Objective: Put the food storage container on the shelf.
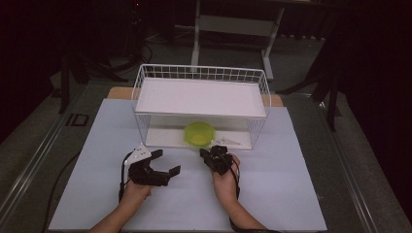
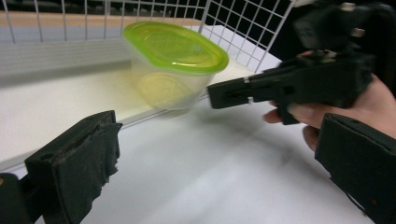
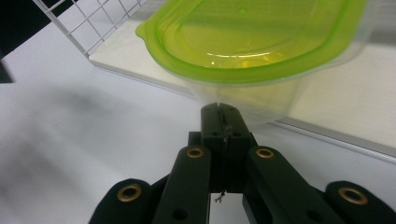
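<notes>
A clear plastic tub with a lime-green lid (image 1: 199,132) (image 2: 175,51) (image 3: 252,42) stands at the front edge of the lower shelf of a white wire rack (image 1: 141,87). My right gripper (image 1: 205,152) (image 3: 219,108) is shut with nothing between its jaws. It points at the tub's near wall from just in front; whether it touches the tub I cannot tell. The left gripper view shows this right gripper (image 2: 212,93) beside the tub. My left gripper (image 1: 166,161) (image 2: 219,154) is open wide and holds nothing, to the left of the tub on the table's near side.
The rack has a flat white upper shelf (image 1: 199,97) over the tub and wire walls (image 2: 243,23) at the sides and back. It sits on a pale table mat (image 1: 291,184). Cables (image 1: 121,179) trail from the grippers. A white table frame (image 1: 233,24) stands behind.
</notes>
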Motion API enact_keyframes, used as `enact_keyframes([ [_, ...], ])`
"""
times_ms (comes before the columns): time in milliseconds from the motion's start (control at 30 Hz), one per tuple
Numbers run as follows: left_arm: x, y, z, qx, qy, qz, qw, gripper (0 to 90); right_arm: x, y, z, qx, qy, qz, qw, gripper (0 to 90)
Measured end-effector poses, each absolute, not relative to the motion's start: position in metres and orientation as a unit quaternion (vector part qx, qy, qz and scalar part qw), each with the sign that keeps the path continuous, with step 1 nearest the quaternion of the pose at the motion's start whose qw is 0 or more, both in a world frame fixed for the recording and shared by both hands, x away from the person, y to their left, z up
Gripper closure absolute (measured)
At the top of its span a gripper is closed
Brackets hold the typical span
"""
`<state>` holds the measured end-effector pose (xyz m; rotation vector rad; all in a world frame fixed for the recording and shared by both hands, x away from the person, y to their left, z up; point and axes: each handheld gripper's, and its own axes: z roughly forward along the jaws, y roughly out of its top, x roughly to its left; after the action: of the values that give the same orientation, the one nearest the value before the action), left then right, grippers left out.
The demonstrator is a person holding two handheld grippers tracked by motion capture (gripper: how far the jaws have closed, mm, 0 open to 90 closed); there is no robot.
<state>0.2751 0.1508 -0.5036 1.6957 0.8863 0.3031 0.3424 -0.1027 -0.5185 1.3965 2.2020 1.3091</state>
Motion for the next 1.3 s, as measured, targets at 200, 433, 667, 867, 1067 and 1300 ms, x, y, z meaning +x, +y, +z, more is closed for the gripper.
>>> enact_keyframes([
  [200, 0.268, 0.143, -0.505, 0.72, 0.349, 0.145, 0.583, 0.9, 0.353, -0.097, -0.522, 0.487, 0.745, 0.442, 0.11, 90.0],
  [433, 0.268, 0.143, -0.506, 0.713, 0.35, 0.144, 0.59, 0.9, 0.364, -0.09, -0.523, 0.49, 0.743, 0.441, 0.114, 89.9],
  [667, 0.266, 0.145, -0.506, 0.71, 0.349, 0.152, 0.593, 0.9, 0.377, -0.088, -0.523, 0.5, 0.736, 0.44, 0.122, 89.8],
  [867, 0.265, 0.145, -0.506, 0.709, 0.35, 0.154, 0.593, 0.9, 0.383, -0.084, -0.525, 0.505, 0.735, 0.438, 0.117, 89.0],
  [1067, 0.265, 0.147, -0.506, 0.706, 0.353, 0.152, 0.595, 0.9, 0.389, -0.083, -0.522, 0.504, 0.737, 0.433, 0.122, 88.9],
  [1300, 0.266, 0.149, -0.504, 0.709, 0.347, 0.149, 0.596, 0.9, 0.371, -0.086, -0.514, 0.484, 0.745, 0.445, 0.115, 83.5],
])
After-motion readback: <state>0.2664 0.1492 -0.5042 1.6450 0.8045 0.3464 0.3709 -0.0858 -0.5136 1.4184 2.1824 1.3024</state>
